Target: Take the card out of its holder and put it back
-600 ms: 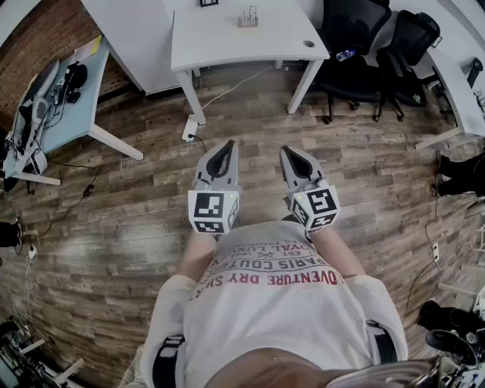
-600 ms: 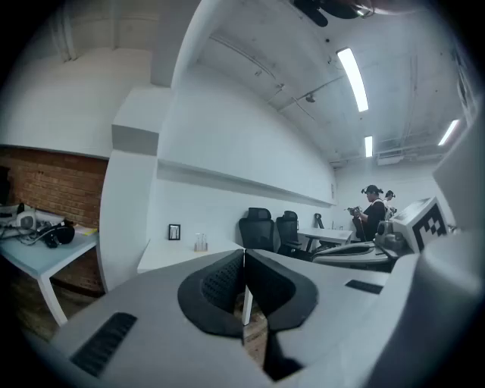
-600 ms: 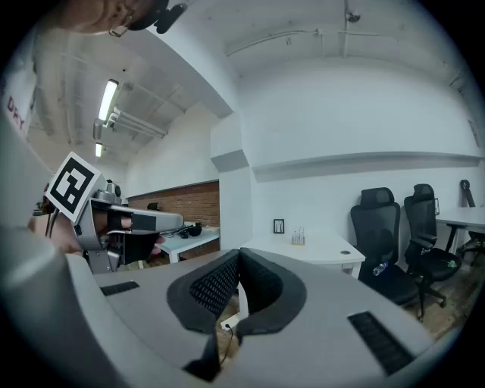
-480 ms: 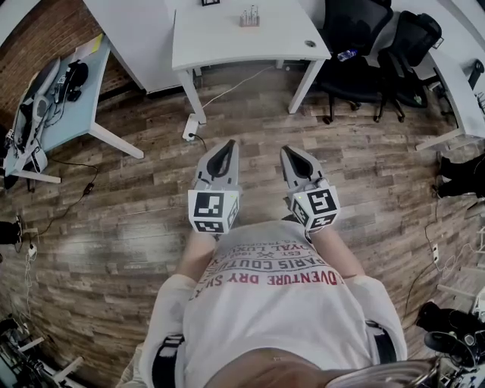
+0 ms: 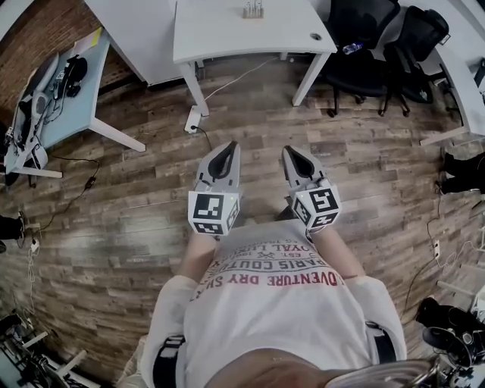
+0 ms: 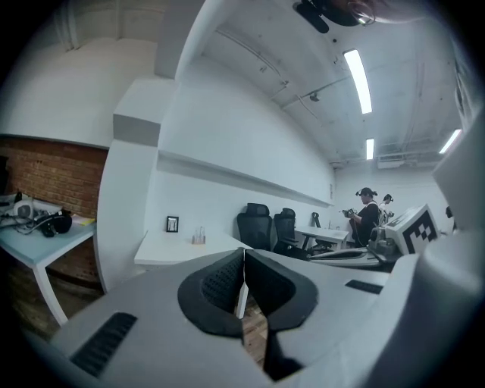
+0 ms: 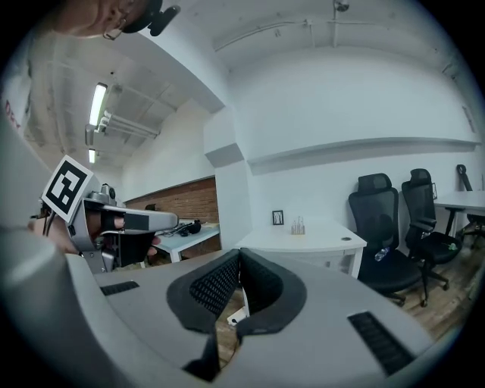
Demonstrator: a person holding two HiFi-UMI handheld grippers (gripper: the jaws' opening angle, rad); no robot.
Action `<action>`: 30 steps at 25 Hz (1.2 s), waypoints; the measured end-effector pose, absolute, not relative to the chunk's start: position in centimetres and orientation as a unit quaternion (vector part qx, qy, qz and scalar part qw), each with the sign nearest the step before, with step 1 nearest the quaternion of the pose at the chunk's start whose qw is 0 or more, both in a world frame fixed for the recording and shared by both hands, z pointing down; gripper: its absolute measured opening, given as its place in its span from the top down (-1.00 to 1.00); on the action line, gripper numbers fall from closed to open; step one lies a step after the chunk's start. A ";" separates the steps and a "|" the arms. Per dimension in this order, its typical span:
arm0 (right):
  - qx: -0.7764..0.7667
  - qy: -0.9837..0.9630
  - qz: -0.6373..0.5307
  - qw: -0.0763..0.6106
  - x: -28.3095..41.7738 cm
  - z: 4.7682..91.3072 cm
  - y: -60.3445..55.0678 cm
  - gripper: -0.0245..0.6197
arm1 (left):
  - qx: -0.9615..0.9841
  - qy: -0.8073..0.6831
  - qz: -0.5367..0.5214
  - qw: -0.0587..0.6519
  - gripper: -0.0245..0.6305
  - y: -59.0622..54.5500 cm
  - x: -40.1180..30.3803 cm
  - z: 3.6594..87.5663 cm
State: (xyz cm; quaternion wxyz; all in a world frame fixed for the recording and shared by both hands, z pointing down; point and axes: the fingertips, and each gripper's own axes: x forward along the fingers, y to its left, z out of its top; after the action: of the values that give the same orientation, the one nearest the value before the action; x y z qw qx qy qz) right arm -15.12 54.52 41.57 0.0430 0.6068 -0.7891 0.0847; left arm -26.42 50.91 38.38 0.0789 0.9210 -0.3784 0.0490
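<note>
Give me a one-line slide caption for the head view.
Person on wood floor holds left gripper and right gripper shut, empty, pointed toward a white table.

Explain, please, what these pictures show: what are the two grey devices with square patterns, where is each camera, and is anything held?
No robot is here: a person standing on a wooden floor holds a gripping device in each hand. The head view comes from a camera on the person's head, looking down; the left tool and right tool point towards a white table. The other two views come from cameras riding on each device, looking along its jaws. In both, the jaws are shut together with nothing between them, so nothing is held. On the table stand a small clear stand and a small picture frame; what the stand holds is too small to tell. Black office chairs are beside it.
</note>
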 end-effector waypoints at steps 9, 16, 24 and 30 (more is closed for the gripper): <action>0.599 -0.791 0.106 0.057 -12.4 43.5 51.3 0.85 | 0.915 -0.387 0.064 0.097 0.85 47.6 -23.9 40.4; 0.579 -0.807 0.109 0.045 -7.0 43.3 45.2 0.85 | 0.905 -0.411 0.069 0.091 0.85 42.4 -19.1 40.3; 0.543 -0.834 0.094 0.043 0.5 41.4 37.5 0.85 | 0.890 -0.445 0.064 0.082 0.85 36.0 -12.0 38.7; 0.519 -0.850 0.089 0.036 5.1 40.7 32.4 0.85 | 0.874 -0.475 0.055 0.083 0.85 31.2 -7.6 38.6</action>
State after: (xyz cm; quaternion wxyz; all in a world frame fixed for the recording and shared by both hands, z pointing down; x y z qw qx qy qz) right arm 5.11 32.43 40.70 0.0357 0.5186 -0.8496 0.0893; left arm -7.61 31.20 38.63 0.0833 0.8744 -0.4749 0.0546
